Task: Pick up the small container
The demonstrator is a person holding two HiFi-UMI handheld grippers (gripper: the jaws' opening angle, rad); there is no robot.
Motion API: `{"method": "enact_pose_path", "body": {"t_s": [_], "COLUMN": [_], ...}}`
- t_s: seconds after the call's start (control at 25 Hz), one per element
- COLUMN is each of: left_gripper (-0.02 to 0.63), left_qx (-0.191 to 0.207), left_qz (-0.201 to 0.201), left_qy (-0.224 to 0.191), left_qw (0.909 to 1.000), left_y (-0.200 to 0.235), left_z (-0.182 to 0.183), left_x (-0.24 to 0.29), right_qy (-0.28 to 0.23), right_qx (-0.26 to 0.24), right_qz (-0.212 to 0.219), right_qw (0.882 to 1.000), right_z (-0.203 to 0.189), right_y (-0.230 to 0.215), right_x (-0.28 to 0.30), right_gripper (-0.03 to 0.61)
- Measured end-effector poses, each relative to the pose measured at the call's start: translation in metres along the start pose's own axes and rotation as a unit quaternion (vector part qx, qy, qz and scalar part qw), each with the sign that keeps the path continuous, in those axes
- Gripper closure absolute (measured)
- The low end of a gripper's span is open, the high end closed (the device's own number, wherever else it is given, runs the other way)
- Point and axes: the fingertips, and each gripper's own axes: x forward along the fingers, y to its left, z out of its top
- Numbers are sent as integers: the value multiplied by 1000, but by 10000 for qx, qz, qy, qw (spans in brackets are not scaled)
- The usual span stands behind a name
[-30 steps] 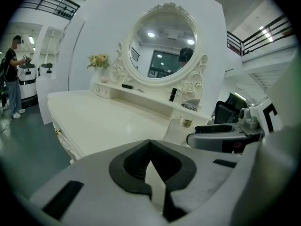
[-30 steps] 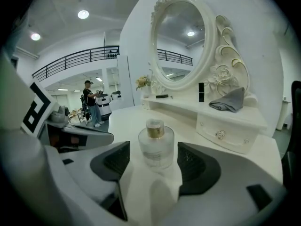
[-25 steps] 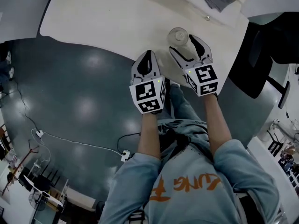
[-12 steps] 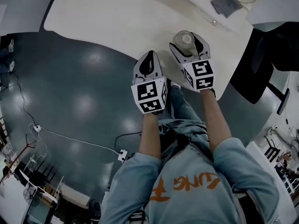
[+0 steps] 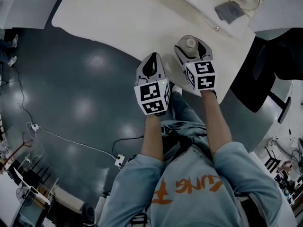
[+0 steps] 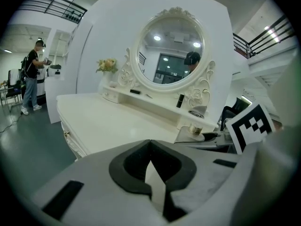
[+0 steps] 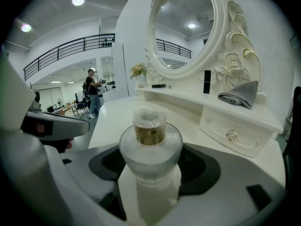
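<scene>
The small container (image 5: 191,43) is a frosted round jar with a clear cap over amber contents. It stands upright between the jaws of my right gripper (image 5: 191,45), over the near edge of the white dressing table (image 5: 132,22). In the right gripper view the small container (image 7: 150,145) fills the gap of the right gripper (image 7: 153,173), with both dark pads pressed against its sides. My left gripper (image 5: 151,61) hovers just left of it at the table's edge. The left gripper (image 6: 150,142) is shut with its tips touching and nothing between them.
An ornate oval mirror (image 6: 171,51) rises at the table's back. A folded grey cloth (image 7: 237,95) lies on the raised drawer unit, above a drawer knob (image 7: 230,134). A black chair (image 5: 265,65) stands to the right. A person (image 6: 32,76) stands far off to the left.
A second ago the container stood just ahead of the open right jaws. The right gripper has moved forward around it and shut on it. The left gripper has barely moved.
</scene>
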Motion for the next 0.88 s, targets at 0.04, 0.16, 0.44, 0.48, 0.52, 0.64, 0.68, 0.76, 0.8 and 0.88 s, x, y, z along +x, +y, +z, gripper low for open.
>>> {"method": "enact_pose_path", "body": {"t_s": [0.04,0.16,0.44,0.48,0.52,0.64,0.68,0.76,0.8,0.88], "left_gripper": [592,592,592,592,592,592,592,592,592,592], "left_qx": [-2,-2,79,99,126,299,374,494,539,621], "left_qz": [16,54,74,81,87,136,157,178,181,186], "left_qy": [-35,-139,-469,-533,-599,-783,-845,-977,-1042,-1182], "left_qw": [10000,9999,9988,9985,9981,9964,9956,9938,9929,9909], "left_y": [0,-5,-32,-37,-40,-31,-24,-17,-19,-25], "left_z": [2,8,18,20,24,42,47,57,62,72], "left_x": [-2,-8,-9,-11,-13,-8,1,14,16,12], "right_qy": [-41,-211,-660,-723,-786,-956,-1012,-1142,-1212,-1370], "right_qx": [19,45,24,-23,-75,-212,-242,-282,-299,-326], "right_qz": [25,97,164,179,194,248,263,258,247,247], "right_qw": [10000,9997,9977,9972,9967,9949,9942,9927,9919,9897], "right_z": [3,14,38,41,45,64,70,78,82,90], "right_y": [1,3,-14,-17,-17,-13,-13,-19,-23,-28], "right_x": [-3,-17,-51,-58,-64,-60,-50,-38,-39,-49], "right_gripper": [242,242,242,242,242,242,242,242,242,242]}}
